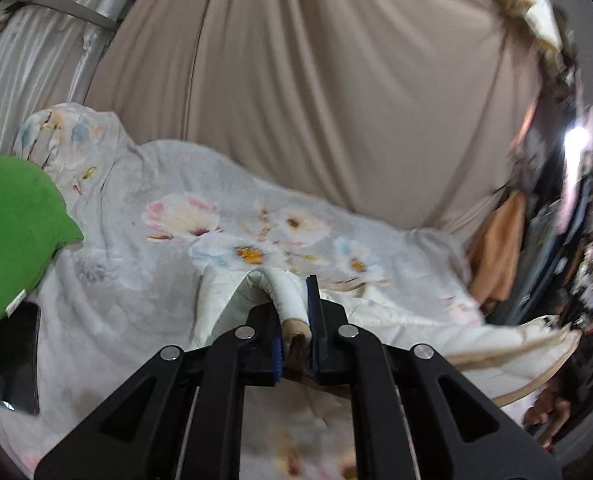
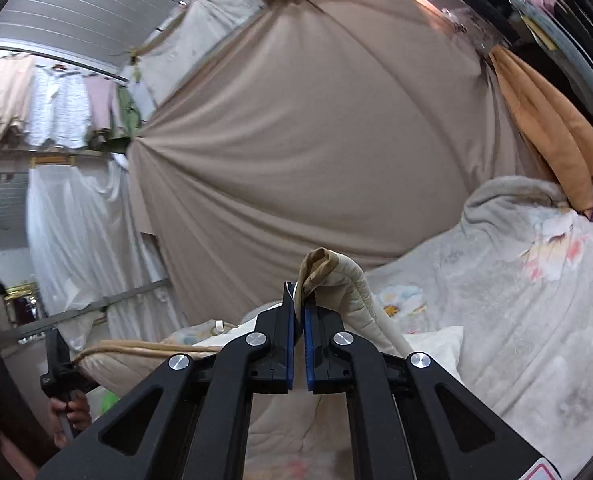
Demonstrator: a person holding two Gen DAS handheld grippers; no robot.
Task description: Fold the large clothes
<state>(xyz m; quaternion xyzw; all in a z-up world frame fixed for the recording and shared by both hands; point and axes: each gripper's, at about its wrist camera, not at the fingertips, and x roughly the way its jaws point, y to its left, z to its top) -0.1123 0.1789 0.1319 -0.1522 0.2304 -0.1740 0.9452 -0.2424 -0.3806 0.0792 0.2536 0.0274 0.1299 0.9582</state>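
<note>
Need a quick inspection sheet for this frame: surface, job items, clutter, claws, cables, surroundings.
Surface: floral bedspread, rumpled.
Job's things: cream quilt with tan trim, lifted off the surface, an edge in each claw.
Clutter: green cushion and black phone at left, touching.
Grippers: left claw shut on quilt edge; right claw shut on quilt corner.
Cables: nothing seen.
Surroundings: beige drape behind; orange cloth at right; hanging clothes at left.
</note>
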